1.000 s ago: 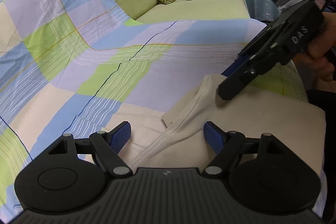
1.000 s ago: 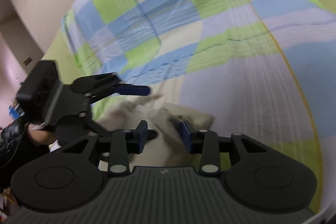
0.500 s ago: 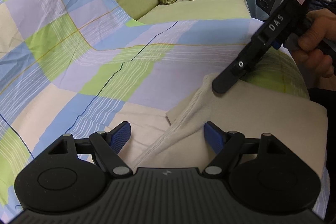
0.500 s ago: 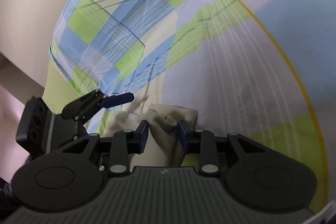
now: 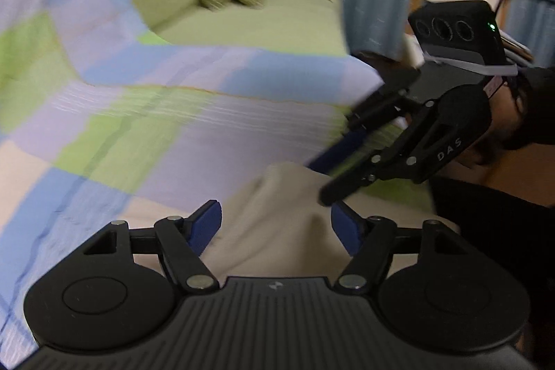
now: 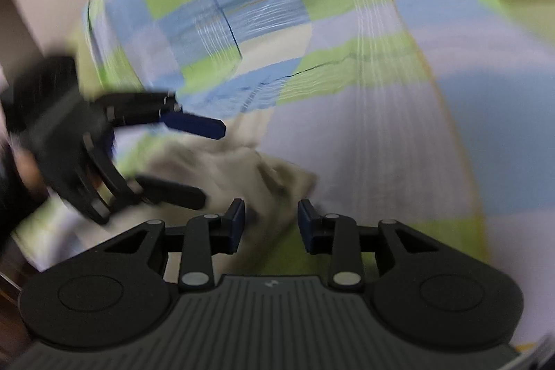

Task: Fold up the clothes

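On the checked sheet (image 5: 145,127) that covers the sofa (image 5: 263,19), the beige garment (image 5: 274,231) lies bunched at the near edge, with both tools converging on it. The left gripper (image 5: 275,227) stands wide; its jaws have just been closing a little, the cloth lies between them, and the pads do not seem to press it. The right gripper (image 6: 271,221) stands narrow, its jaws having just eased open slightly, with a crumpled fold of the garment between them; whether the pads pinch it cannot be told through the blur. To do this step well, I judge each tool should take one clean edge or corner rather than a bundle of layers, close firmly before lifting, and then draw the cloth taut and flat over the sheet, keeping the two tools from fouling each other.
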